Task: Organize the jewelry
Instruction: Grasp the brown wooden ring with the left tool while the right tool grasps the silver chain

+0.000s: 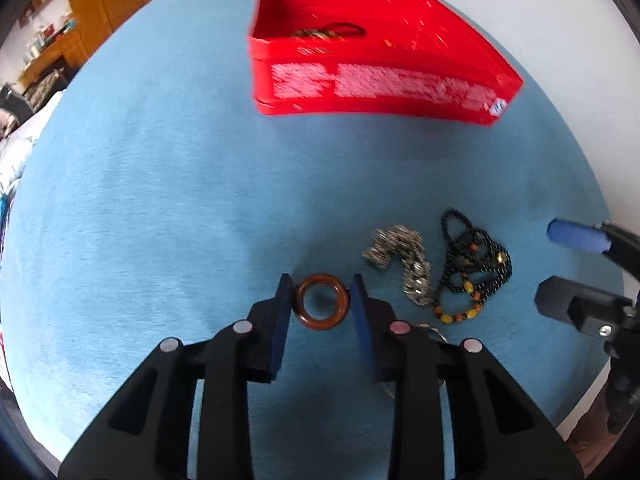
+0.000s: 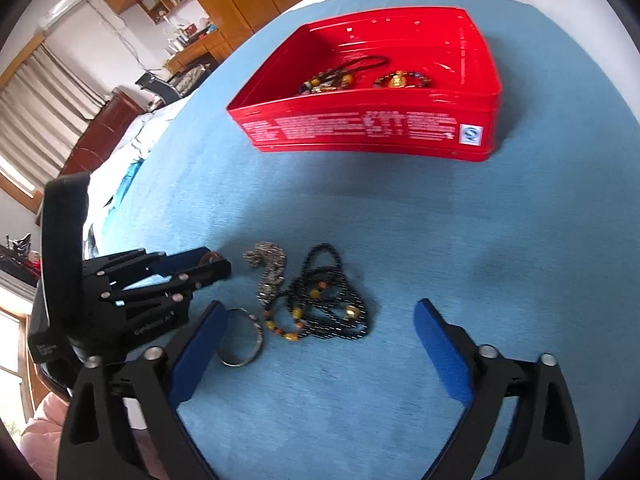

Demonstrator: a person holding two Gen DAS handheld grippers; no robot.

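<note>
Resting on blue-covered bench [image 2: 460,240], far side: red tin [image 2: 372,136], some jewelry already inside. Right gripper [image 2: 320,332] spread wide, empty, above black bead necklace [image 2: 332,304]. Left gripper [image 1: 320,300] clenched on brown ring [image 1: 320,307], ring still on cloth. Risk: smooth round rim slips from pads during lift.

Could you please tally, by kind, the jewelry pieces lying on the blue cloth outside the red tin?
Brown ring: 1
Silver chain: 1
Black-and-amber bead tangle: 1 (I cannot tell its strands apart)
Thin silver hoop: 1
Total: 4
</note>
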